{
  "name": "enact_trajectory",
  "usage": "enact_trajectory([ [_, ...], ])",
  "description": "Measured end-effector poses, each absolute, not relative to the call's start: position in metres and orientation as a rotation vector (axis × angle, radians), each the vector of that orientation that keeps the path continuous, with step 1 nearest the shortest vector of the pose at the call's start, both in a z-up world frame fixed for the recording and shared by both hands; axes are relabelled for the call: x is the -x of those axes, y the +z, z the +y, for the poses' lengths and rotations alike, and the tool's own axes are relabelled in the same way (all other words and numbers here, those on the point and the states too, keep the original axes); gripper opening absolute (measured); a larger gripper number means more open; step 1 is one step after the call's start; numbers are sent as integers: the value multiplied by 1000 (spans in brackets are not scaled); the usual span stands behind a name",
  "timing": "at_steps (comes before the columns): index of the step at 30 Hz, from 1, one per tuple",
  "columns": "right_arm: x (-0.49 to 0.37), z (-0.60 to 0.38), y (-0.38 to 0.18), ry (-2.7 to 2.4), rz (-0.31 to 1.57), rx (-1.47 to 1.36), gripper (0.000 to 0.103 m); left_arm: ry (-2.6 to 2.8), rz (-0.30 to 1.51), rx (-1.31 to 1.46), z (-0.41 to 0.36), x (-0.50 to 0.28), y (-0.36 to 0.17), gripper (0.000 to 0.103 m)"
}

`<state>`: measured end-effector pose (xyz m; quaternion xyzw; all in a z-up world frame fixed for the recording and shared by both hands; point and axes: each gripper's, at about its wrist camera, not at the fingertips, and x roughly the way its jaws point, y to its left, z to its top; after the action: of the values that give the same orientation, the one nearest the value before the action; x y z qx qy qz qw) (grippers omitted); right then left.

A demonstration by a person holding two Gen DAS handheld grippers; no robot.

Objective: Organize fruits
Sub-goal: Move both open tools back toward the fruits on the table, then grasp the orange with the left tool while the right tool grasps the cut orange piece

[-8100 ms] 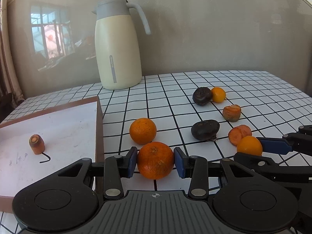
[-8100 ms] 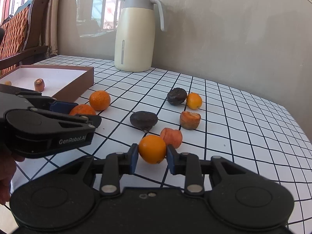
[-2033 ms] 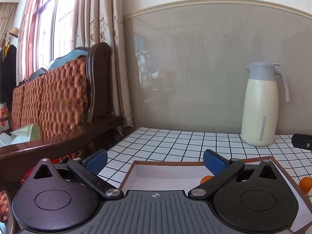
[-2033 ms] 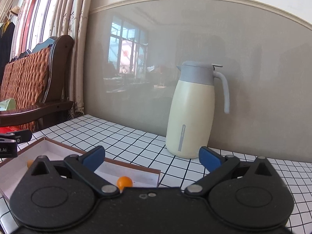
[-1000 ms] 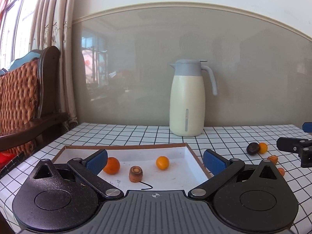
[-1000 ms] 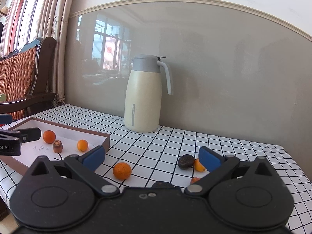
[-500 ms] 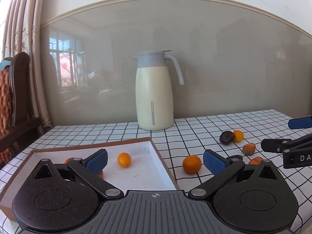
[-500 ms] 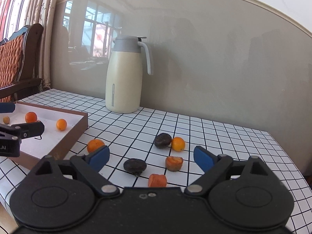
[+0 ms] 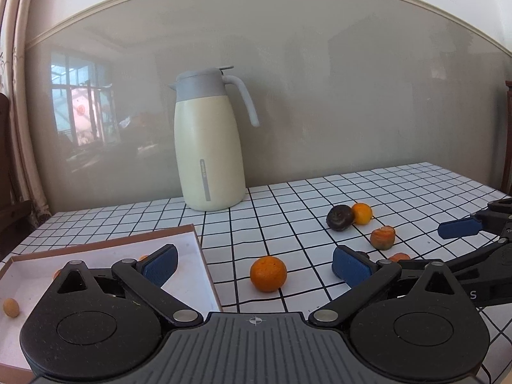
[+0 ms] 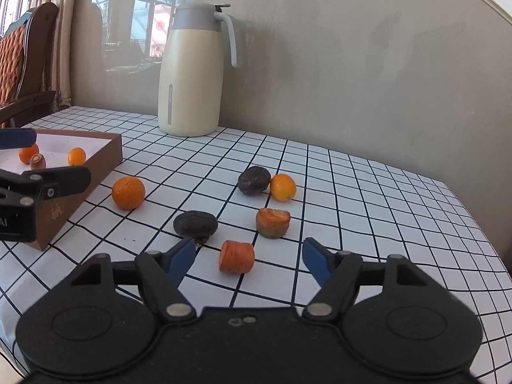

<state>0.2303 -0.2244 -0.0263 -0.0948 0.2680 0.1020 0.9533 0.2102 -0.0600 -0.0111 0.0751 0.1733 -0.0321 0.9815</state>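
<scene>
The right tool (image 10: 248, 257) is closing with the carrot piece (image 10: 237, 256) between its blue tips, not yet touched, on the bench (image 10: 368, 198) near its front edge.

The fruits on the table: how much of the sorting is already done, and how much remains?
Done: three pieces lie in the brown box. In hand: nothing yet; the right hand-held gripper is closing around a carrot chunk without touching it, and the left hand-held gripper is open toward an orange. Left: six pieces on the checked table.
</scene>
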Motion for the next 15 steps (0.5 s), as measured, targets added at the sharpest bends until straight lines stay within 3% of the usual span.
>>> enact_trajectory([
  [5,-239,-218,-34,227,574,207,53,-60,379,-180,-70,-223,-15,101],
  [8,-241,-217,-34,229,572,208,52,-58,422,-182,-75,-232,-18,80],
  [15,-245,-220,-37,227,587,199,48,-79,467,-173,-81,-246,-26,80],
])
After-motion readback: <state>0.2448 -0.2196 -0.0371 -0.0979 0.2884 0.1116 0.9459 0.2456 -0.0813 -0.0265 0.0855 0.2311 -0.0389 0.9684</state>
